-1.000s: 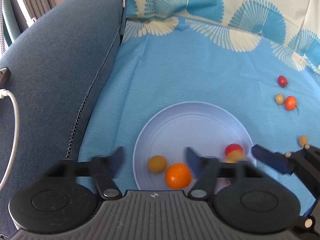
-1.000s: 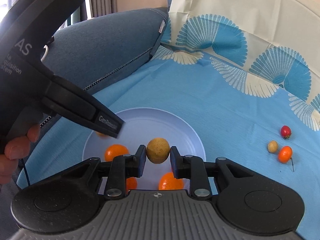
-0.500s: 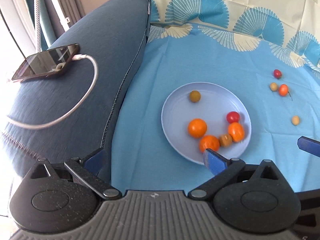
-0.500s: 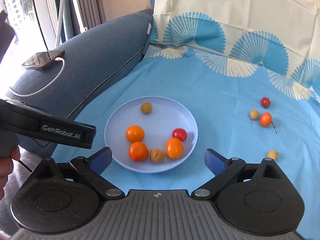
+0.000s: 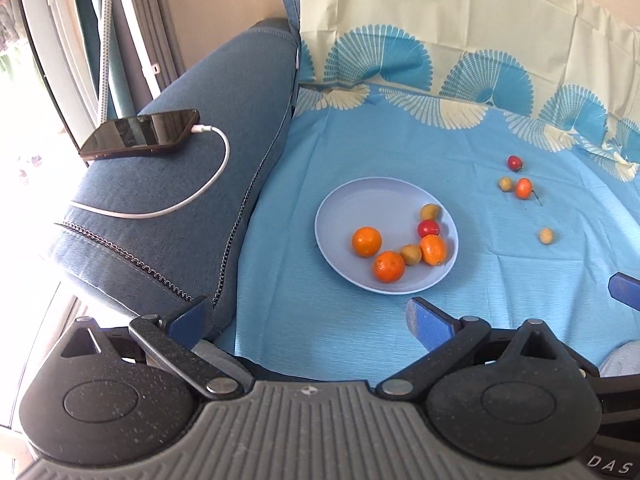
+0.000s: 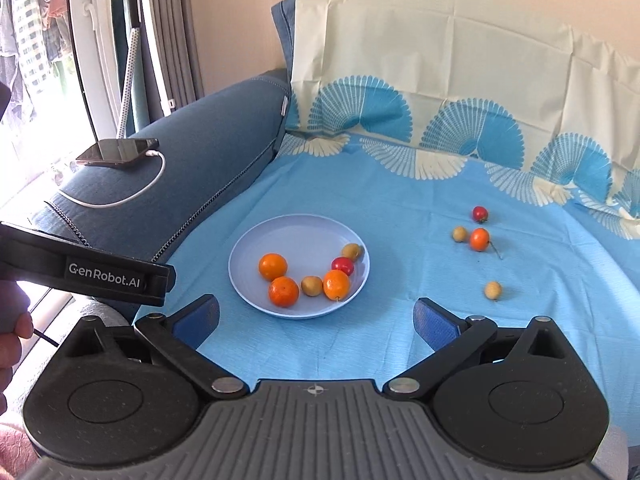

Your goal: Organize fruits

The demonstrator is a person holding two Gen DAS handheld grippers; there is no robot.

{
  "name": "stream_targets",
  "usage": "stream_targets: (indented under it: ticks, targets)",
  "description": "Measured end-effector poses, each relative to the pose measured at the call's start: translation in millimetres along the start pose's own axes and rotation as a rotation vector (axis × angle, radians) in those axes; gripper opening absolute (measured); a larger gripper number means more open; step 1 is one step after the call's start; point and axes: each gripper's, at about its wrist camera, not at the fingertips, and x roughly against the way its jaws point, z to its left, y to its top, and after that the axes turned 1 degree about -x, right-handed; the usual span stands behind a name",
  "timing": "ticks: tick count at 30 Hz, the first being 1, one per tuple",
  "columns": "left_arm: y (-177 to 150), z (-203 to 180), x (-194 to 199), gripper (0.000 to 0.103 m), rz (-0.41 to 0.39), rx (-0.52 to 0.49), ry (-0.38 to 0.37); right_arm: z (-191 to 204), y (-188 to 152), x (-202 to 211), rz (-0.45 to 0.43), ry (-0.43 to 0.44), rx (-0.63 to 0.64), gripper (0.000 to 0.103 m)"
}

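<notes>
Both grippers have pulled back and up from the plate point(image 5: 372, 200), and the small tan fruit the right one carried a second ago is out of its grip and down among the others! The right gripper point(image 6: 316, 314) shows its jaws opening, with only cloth between them. The left gripper point(image 5: 306, 316) stands wide as well, holding nothing.

In the left wrist view six fruits sit on the plate. One orange point(image 5: 366, 241) lies towards nine o'clock and a second orange point(image 5: 389, 266) at six. A tan fruit point(image 5: 411, 254) at five touches a third orange point(image 5: 433, 249) at four. A red fruit point(image 5: 428, 228) sits at three and another tan fruit point(image 5: 430, 211) at two, against the rim.

Four more lie loose on the blue cloth point(image 5: 360, 140), out at two to three o'clock from the plate. A red one point(image 5: 515, 162) is farthest, then a tan one point(image 5: 505, 183) just beside a stemmed orange one point(image 5: 523, 188), and a lone tan one point(image 5: 545, 235) nearer.

Off at ten o'clock, a phone point(image 5: 140, 134) with a white cable point(image 5: 180, 208) rests on the sofa arm point(image 5: 168, 248).
</notes>
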Motion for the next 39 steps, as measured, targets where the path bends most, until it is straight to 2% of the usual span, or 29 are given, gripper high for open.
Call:
stream_targets:
  ticks: [7, 18, 39]
  targets:
    - [-7.8, -8.6, 32.3, 0.103, -0.067, -0.018, 0.001, -6.2, -6.2, 32.2, -0.072, -0.014, -0.013, 0.102]
    - [-17.7, -14.6, 61.9, 0.103, -0.113, -0.032, 0.01, -4.7, -14.9, 64.5, -0.149, -0.008, -0.006, 0.102]
    - [-22.8, -7.8, 72.8, 0.103, -0.133, -0.012, -0.011, 0.3, -20.6, 80.8, -0.179, -0.023, 0.009, 0.102]
